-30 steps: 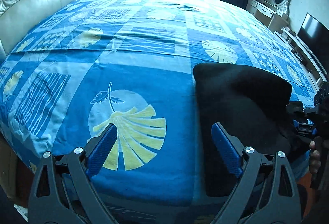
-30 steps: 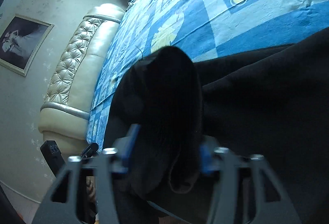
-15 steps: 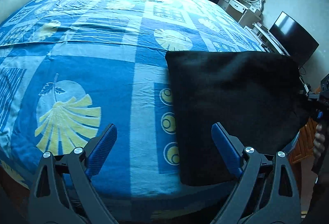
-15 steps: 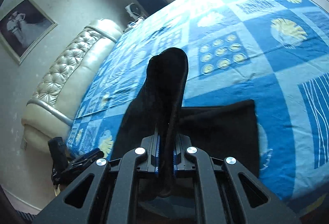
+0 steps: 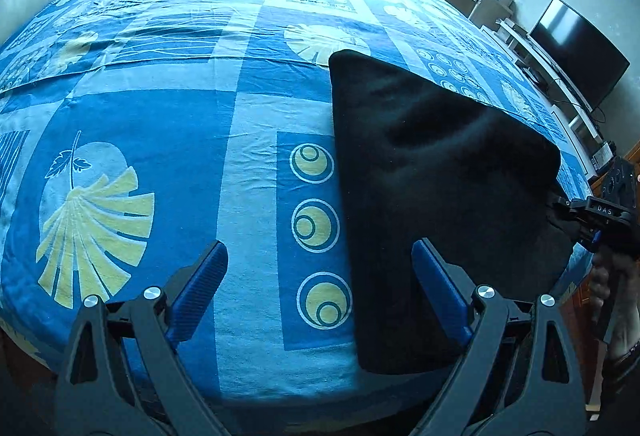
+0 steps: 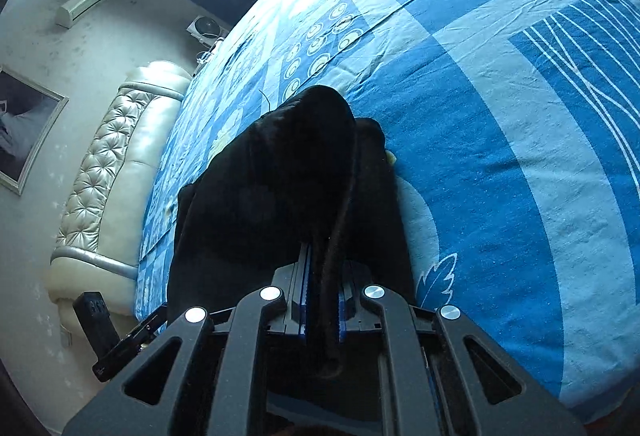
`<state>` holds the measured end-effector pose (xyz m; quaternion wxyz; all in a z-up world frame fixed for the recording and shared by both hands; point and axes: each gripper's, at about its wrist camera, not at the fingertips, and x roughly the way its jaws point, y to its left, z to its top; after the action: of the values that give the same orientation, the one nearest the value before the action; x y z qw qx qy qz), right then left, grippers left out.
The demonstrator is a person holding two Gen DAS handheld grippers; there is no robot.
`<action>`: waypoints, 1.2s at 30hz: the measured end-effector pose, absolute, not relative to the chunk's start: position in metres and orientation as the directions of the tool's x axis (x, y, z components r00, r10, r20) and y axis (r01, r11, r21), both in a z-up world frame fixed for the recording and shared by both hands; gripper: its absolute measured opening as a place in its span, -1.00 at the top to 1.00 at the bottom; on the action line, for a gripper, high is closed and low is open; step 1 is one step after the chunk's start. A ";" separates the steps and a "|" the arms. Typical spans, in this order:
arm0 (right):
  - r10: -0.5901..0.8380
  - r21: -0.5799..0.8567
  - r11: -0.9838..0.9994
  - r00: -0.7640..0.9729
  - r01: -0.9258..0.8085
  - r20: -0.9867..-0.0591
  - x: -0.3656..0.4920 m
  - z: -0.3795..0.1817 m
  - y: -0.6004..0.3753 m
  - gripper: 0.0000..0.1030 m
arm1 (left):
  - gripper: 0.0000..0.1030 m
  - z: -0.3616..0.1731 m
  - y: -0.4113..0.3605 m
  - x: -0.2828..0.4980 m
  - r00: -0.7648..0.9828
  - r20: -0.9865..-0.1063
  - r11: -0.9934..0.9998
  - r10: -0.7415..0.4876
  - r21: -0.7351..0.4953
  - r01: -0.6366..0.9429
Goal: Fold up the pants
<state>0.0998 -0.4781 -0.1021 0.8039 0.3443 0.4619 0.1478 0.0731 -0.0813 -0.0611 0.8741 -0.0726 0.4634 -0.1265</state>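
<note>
Your right hand-held gripper (image 6: 322, 312) pinches a lifted edge of the black pants (image 5: 432, 172) on the bed (image 5: 248, 164); your left hand-held gripper (image 5: 320, 276) hangs wide, empty. They look partly folded, though layers are hard to read; another fold probably remains.

One pair of black pants (image 5: 432, 196) lies on one bed (image 5: 248, 140). Two claws: the left claw (image 5: 320, 276) beside the pants, the right claw (image 6: 322, 300) clamping them.

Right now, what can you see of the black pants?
The black pants look like soft, matte, fleecy cloth, folded into a broad panel on the blue patterned bedspread near the bed's front edge. One corner is lifted off the bed, pinched in the shut right tongs, a thick fold running up between the pads. The open left tongs do not grip them. No waistband or pockets can be made out.
</note>
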 end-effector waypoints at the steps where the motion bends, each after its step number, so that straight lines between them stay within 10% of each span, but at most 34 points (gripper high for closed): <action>1: 0.559 0.696 0.713 0.532 0.083 -0.636 0.099 -0.103 -0.479 0.81 | -0.81 -0.062 -0.081 0.074 0.536 -0.794 0.958 -0.288 -0.244 0.154; 14: 0.590 0.753 0.648 0.552 0.111 -0.589 0.091 -0.100 -0.486 0.61 | -0.89 -0.067 -0.078 0.076 0.527 -0.795 0.954 -0.300 -0.262 0.147; 18: 0.544 0.756 0.646 0.628 0.110 -0.557 0.064 -0.076 -0.502 -0.32 | -0.89 -0.056 -0.062 0.068 0.527 -0.757 0.920 -0.387 -0.356 0.164; 34: 0.629 0.802 0.585 0.558 0.119 -0.541 0.059 -0.114 -0.471 -0.51 | -0.88 -0.100 -0.097 0.084 0.316 -0.654 0.720 -0.688 -0.668 0.187; 36: 0.615 0.787 0.607 0.562 0.112 -0.554 0.059 -0.112 -0.468 -0.40 | -0.43 -0.099 -0.107 0.086 0.315 -0.677 0.744 -0.665 -0.638 0.200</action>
<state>0.0594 -0.4683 -0.1120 0.7811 0.4131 0.4397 0.1608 0.0860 -0.1069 -0.0993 0.7787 -0.2259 0.5152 -0.2778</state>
